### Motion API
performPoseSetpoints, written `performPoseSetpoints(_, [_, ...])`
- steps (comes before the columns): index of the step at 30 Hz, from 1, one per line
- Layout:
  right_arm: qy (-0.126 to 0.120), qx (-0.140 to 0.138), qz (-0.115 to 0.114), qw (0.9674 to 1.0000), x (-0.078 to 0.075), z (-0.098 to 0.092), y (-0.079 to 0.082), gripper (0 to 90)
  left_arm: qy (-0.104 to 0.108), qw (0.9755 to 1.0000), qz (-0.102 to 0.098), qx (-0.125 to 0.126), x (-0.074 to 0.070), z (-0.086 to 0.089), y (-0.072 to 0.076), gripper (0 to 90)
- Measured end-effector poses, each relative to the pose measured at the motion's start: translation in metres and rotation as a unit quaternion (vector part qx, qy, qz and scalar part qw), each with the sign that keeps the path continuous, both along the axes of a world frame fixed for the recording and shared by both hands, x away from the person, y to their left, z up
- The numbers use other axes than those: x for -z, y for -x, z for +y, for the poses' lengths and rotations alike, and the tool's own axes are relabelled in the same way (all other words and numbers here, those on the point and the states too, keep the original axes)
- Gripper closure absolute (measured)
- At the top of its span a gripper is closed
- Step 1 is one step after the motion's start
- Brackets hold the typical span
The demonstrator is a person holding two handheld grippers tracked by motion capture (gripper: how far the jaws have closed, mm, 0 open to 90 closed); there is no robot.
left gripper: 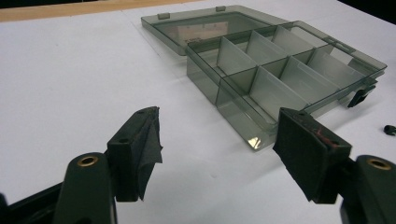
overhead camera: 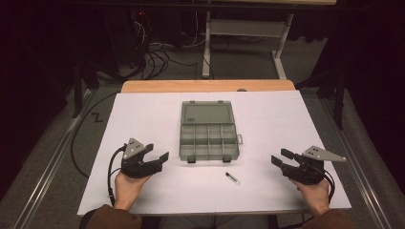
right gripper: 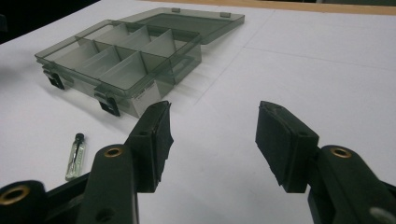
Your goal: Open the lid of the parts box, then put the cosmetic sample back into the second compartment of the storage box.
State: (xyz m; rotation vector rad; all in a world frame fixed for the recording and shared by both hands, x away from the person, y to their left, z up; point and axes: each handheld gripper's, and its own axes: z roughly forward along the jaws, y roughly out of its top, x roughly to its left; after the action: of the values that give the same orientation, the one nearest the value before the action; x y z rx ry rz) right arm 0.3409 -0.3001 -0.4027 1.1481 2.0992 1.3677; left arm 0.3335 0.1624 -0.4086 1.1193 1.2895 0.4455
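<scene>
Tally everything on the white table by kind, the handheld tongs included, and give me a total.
Compartment boxes, open, smoky clear plastic: 1
Small vials with a black cap: 1
Handheld tongs, both open: 2, left tongs and right tongs
Total: 4

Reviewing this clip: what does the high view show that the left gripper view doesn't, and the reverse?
High view alone: the person's hands, both grippers from above, the left gripper and the right gripper, the floor cables and the whole small vial.

Left gripper view alone: its own fingers close up, spread apart with nothing between.

Both: the open compartment box with its lid flat on the white table.
</scene>
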Motion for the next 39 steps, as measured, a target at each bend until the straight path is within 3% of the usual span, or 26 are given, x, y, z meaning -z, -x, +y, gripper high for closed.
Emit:
performPoseSetpoints(5, [-0.002,0.002,-0.003,1.0,0.003,-0.003,0.001,45.8,0.004,1.0,-0.003,-0.003,0.003,0.001,0.003,31.4])
performPoseSetpoints(24, [0.001,0.002,-0.012,0.9999,0.003,0.001,0.004,46.1,-0.013,0.9999,-0.003,-0.001,0.013,-0.001,0.01,30.6])
performPoseSetpoints(39, [0.045,-0.035,0.032,0.9979,-0.006,0.031,-0.002,56.0,-0.014,0.9999,-0.006,0.003,0.014,-0.003,0.012,29.1])
